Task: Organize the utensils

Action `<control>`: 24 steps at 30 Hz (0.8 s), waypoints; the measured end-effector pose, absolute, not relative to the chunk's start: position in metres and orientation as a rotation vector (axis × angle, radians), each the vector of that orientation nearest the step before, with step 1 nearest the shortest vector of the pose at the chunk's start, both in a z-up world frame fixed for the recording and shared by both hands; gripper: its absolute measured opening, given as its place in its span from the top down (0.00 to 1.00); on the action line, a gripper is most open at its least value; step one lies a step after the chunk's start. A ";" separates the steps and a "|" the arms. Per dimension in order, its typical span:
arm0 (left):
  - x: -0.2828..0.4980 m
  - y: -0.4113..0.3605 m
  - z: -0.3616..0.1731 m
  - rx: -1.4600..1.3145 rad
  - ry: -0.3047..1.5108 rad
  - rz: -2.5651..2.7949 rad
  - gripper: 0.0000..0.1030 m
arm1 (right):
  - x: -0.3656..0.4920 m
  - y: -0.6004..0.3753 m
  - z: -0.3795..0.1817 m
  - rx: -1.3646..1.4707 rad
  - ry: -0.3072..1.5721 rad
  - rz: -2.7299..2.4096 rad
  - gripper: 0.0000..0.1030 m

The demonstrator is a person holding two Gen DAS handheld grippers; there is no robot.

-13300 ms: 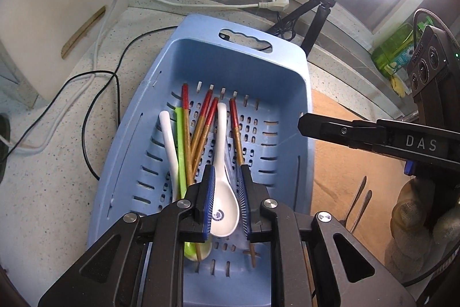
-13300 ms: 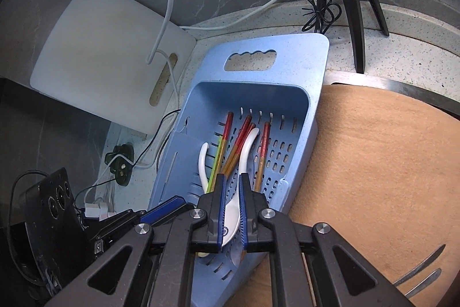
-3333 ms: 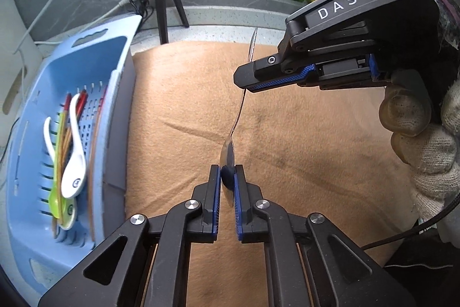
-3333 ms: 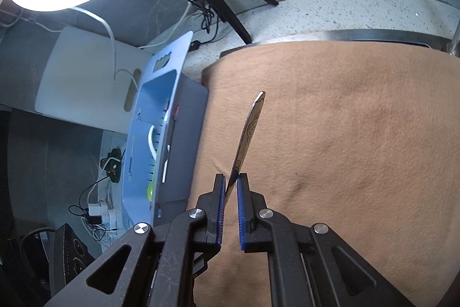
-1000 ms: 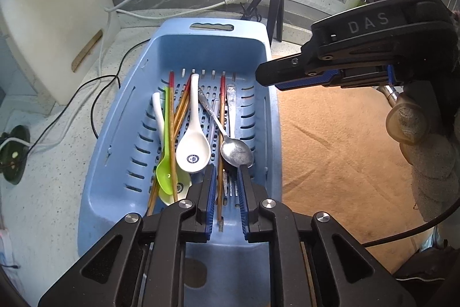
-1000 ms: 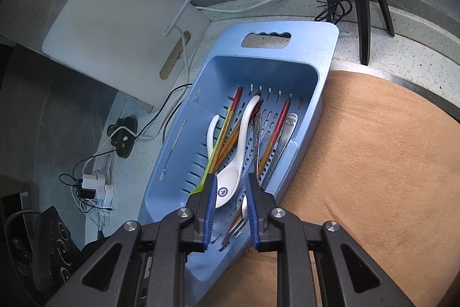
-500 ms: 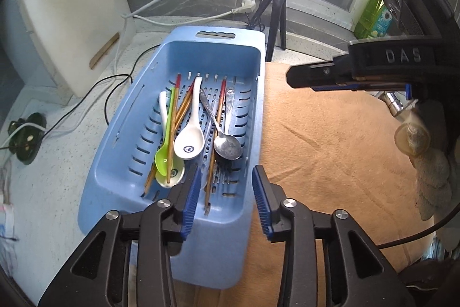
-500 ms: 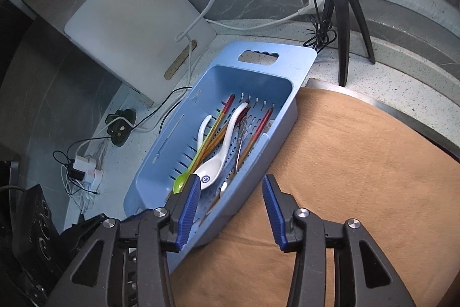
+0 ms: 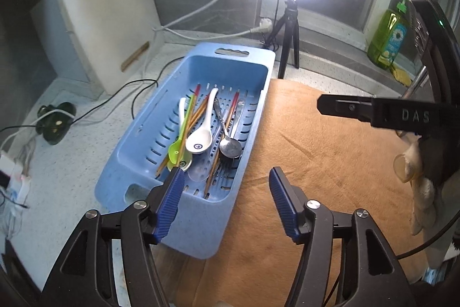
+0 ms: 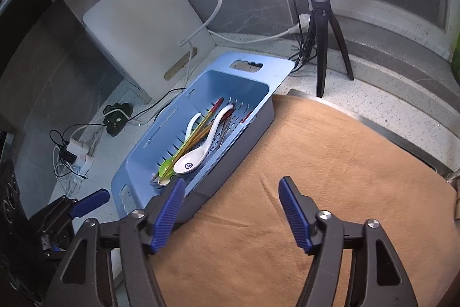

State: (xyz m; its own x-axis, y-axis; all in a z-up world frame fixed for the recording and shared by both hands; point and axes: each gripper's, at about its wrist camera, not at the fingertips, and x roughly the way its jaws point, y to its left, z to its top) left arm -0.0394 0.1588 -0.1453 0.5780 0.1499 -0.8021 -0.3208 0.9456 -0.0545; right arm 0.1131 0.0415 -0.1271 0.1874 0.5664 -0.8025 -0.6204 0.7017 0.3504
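Utensils are gathered in the blue basket on the surface.
Both the left gripper and the right gripper are held wide apart, empty, above the tan cloth.

Black tongs (blue ribbed pads)

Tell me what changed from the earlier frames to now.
The metal spoon, held over the brown cloth about three seconds ago, now lies in the blue basket beside the white spoon. Both the left gripper and the right gripper have let go, opened wide and pulled back from the basket. The green spoon, the chopsticks and the basket stayed put.
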 end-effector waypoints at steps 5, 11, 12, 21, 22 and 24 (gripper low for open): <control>-0.049 0.154 -0.135 -0.227 0.885 0.323 0.35 | 0.103 0.027 -0.116 -0.093 1.030 0.831 0.32; -0.060 0.149 -0.123 -0.251 0.847 0.373 0.33 | 0.082 0.012 -0.101 -0.200 0.915 0.796 0.30; -0.061 0.149 -0.121 -0.254 0.841 0.378 0.33 | 0.078 0.010 -0.099 -0.219 0.897 0.788 0.30; -0.073 0.139 -0.110 -0.276 0.813 0.394 0.32 | 0.062 -0.010 -0.083 -0.229 0.833 0.780 0.28; -0.074 0.138 -0.110 -0.277 0.812 0.394 0.33 | 0.062 -0.012 -0.081 -0.224 0.828 0.778 0.28; -0.075 0.137 -0.109 -0.279 0.811 0.394 0.33 | 0.061 -0.014 -0.078 -0.212 0.825 0.777 0.27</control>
State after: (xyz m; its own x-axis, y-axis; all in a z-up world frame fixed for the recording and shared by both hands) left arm -0.0751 0.1370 -0.1085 0.6228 0.2328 -0.7469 -0.4431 0.8918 -0.0915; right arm 0.0608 -0.0145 -0.0783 0.4260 0.5378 -0.7275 -0.6944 0.7099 0.1181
